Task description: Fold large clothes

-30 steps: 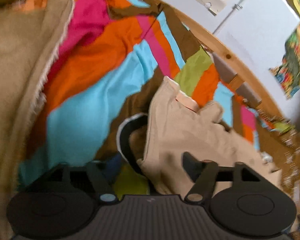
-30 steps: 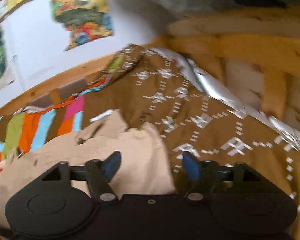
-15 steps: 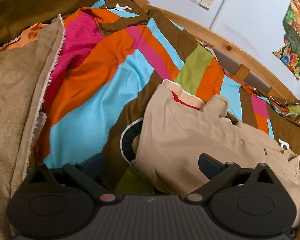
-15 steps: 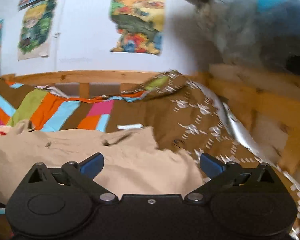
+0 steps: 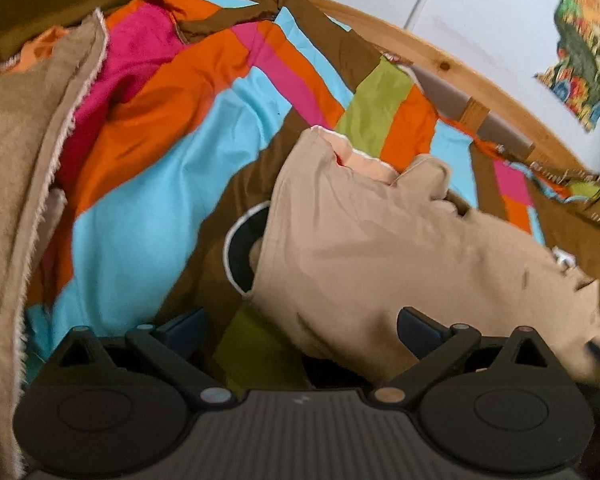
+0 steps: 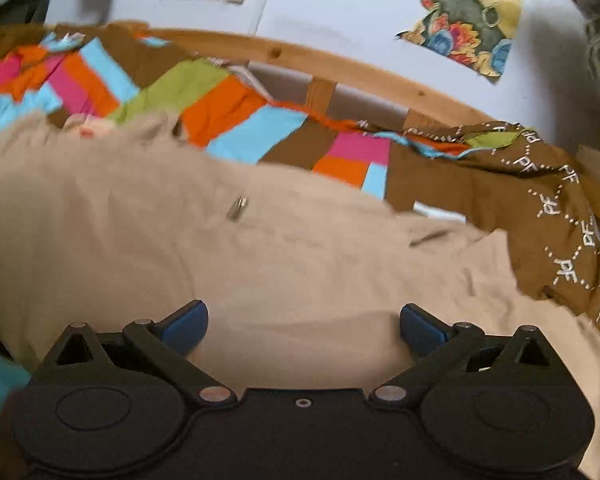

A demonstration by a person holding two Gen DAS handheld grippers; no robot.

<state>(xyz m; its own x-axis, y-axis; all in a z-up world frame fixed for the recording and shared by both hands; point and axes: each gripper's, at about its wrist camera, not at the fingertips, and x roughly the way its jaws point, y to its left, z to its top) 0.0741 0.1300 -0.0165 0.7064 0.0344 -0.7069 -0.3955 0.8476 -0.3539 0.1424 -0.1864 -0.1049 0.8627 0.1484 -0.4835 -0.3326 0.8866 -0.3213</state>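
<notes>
Both grippers spread, empty: left gripper [image 5: 300,330], right gripper [image 6: 302,326] above beige trousers [image 6: 260,248] on striped duvet [image 5: 148,208]. Pinch edge squarely, single layer, avoid duvet.

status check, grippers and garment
Left gripper open, empty. Right gripper open, over the beige garment. Garment rumpled on striped cover. Nothing in the way.

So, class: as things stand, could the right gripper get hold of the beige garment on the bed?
Probably yes. The right gripper is open with the beige garment spread directly ahead of its fingers, and nothing lies between them. How far above the cloth it sits cannot be told.
</notes>
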